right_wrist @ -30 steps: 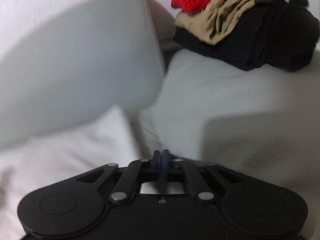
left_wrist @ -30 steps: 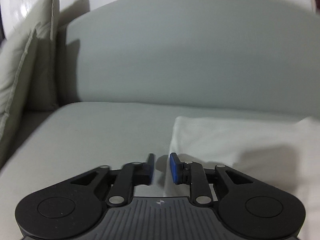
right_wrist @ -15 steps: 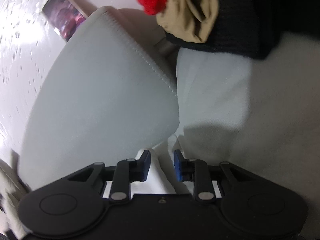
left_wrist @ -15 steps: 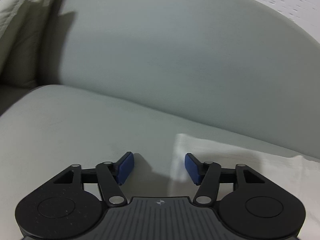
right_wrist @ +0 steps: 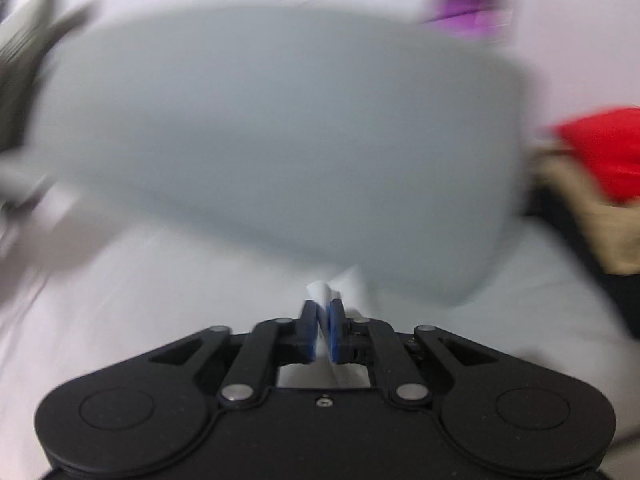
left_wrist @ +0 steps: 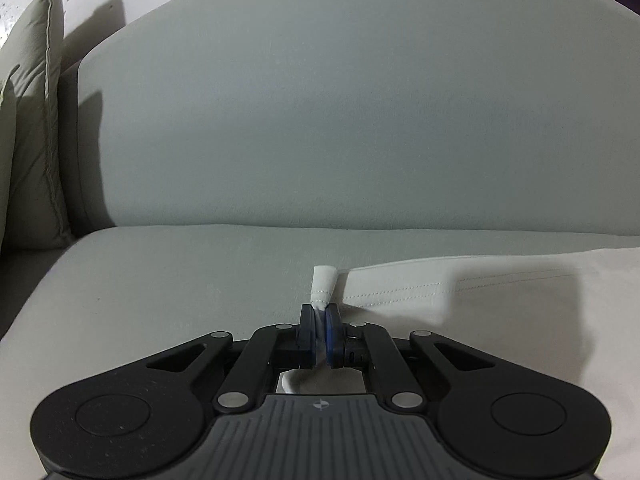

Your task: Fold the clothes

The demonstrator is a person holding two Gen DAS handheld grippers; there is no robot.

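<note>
A white garment (left_wrist: 480,304) lies flat on the grey sofa seat (left_wrist: 160,288), spreading to the right in the left wrist view. My left gripper (left_wrist: 319,320) is shut on its stitched near-left corner, and a pinched tab of cloth sticks up past the fingertips. In the blurred right wrist view my right gripper (right_wrist: 323,316) has its jaws closing on another corner of the white garment (right_wrist: 324,290), with the cloth pinched between the blue pads (right_wrist: 335,332).
The grey sofa backrest (left_wrist: 340,120) rises just behind the garment. An olive cushion (left_wrist: 32,140) leans at the far left. A pile of red, tan and black clothes (right_wrist: 600,168) sits at the right of the seat in the right wrist view.
The left jaws, open half a second ago beside the garment's edge, have closed on its corner. The right gripper has rolled level, swung sideways and closed on cloth.
</note>
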